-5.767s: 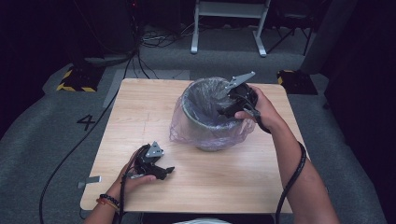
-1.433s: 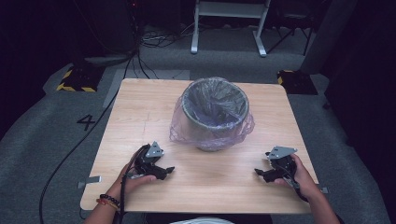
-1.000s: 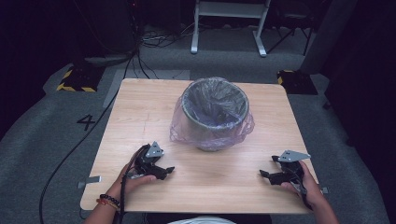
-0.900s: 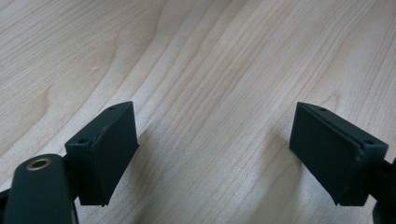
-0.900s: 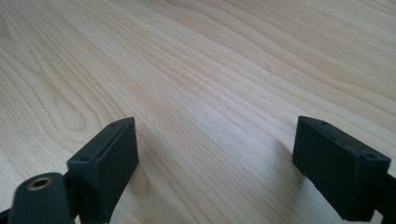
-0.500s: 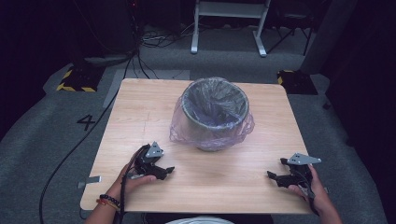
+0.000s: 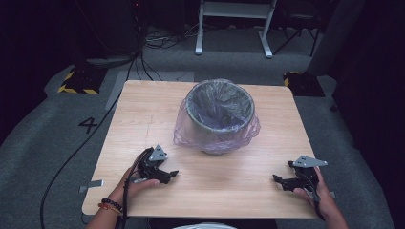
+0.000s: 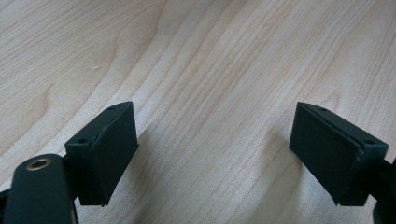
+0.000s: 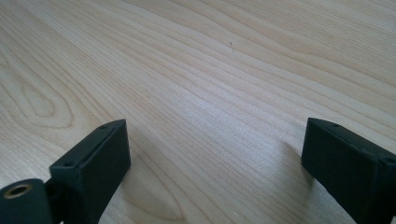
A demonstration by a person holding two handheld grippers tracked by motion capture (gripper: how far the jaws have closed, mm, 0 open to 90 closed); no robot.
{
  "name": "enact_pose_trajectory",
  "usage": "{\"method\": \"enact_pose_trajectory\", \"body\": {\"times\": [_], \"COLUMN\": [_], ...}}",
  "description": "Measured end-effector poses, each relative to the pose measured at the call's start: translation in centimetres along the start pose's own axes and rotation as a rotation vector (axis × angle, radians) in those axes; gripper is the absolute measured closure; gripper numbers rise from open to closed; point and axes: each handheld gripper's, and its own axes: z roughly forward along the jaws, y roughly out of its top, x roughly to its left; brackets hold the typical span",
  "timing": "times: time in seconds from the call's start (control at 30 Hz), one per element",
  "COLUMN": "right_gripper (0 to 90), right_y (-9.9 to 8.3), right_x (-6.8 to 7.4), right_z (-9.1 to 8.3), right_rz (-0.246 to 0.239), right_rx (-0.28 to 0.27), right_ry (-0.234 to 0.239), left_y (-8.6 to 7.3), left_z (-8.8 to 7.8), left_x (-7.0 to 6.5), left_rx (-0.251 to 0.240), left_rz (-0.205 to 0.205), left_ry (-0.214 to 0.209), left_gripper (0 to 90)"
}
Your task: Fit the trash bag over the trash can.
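Both grippers rest on table point(image 7: 143, 119) w/ jaws wide apart, empty: left gripper point(image 7: 162, 175), right gripper point(image 7: 286, 181). Bin point(image 7: 219, 114) sits mid-table, well apart from both. Risk: loose bag point(image 7: 184, 131) could snag a jaw and tip bin.

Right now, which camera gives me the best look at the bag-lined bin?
The high view. It shows the whole bin in the middle of the table, with the clear bag folded over its rim. The left and right gripper views look down at bare wood between open tongs, so they tell you nothing about it.
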Motion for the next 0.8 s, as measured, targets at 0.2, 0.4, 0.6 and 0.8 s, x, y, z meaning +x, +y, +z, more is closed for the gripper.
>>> {"method": "enact_pose_trajectory", "body": {"times": [0.2, 0.4, 0.6, 0.8], "right_gripper": [8.0, 8.0, 8.0, 8.1], "right_y": [-0.01, -0.01, -0.03, -0.10], "right_x": [-0.04, -0.05, -0.05, -0.02], "right_z": [-0.02, -0.02, -0.04, -0.10], "right_rz": [-0.004, -0.004, -0.006, -0.008], "right_rx": [0.001, 0.000, 0.001, 0.000], "right_ry": [0.002, 0.003, 0.004, 0.007], "left_y": [0.01, 0.02, 0.01, 0.02], "left_z": [0.01, 0.02, 0.01, 0.02], "left_x": [0.02, 0.02, 0.02, 0.01], "left_rx": [0.000, 0.000, 0.000, 0.000], "left_rz": [0.001, 0.002, 0.001, 0.001], "left_ry": [-0.002, -0.001, -0.001, 0.000], "left_gripper": [14.8, 14.9, 14.8, 14.8]}}
